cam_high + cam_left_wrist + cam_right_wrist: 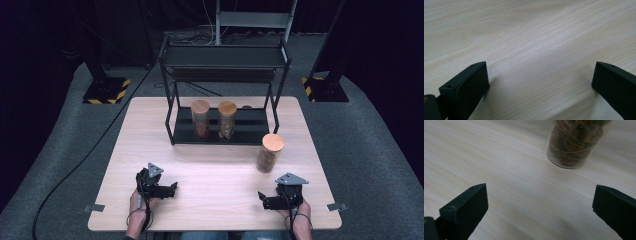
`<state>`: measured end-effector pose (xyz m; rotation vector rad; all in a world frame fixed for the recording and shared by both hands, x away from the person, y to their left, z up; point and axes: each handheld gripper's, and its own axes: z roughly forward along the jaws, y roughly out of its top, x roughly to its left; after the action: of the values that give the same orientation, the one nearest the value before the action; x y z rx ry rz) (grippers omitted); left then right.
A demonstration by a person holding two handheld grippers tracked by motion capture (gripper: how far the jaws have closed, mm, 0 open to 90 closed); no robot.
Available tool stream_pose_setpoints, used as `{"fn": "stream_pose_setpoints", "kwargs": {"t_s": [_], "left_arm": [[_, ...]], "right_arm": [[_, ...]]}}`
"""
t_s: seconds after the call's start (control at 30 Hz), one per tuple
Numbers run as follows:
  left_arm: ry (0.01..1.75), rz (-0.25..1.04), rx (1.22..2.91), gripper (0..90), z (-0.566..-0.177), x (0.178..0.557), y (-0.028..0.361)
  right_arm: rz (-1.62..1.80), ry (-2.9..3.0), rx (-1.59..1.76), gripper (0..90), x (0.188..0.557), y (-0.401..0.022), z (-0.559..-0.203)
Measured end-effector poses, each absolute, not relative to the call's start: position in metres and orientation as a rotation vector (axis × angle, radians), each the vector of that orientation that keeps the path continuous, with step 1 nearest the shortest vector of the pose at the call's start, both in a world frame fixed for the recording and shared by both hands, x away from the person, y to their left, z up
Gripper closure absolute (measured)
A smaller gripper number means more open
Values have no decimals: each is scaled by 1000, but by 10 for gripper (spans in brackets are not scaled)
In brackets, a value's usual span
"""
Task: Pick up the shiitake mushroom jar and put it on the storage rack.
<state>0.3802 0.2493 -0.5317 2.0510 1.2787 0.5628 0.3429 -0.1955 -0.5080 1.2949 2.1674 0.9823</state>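
While both hands rested near the bench's [215, 175] front edge, the left gripper [172, 189] and the right gripper [261, 197] each had their jaws spread wide, holding nothing, with bare wood between them. Just beyond the right gripper stood a jar [269, 153] with a wooden lid, free on the bench; in the right gripper view its top was cut off and its brown contents were hard to make out. Farther back, two more jars [201, 119] [226, 120] stood on the lower shelf of a black rack [222, 56], something small half hidden behind its right post.
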Motion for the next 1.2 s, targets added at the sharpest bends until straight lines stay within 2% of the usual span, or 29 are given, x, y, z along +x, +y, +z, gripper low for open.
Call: {"fn": "stream_pose_setpoints", "kwargs": {"t_s": [0.7,1.2], "left_arm": [[1280,560,2049,3,-532,381,249],[1279,557,2050,3,-532,381,249]], "right_arm": [[1056,2025,1270,0,396,-191,-496],[1129,1957,1211,0,419,-183,-490]]}}
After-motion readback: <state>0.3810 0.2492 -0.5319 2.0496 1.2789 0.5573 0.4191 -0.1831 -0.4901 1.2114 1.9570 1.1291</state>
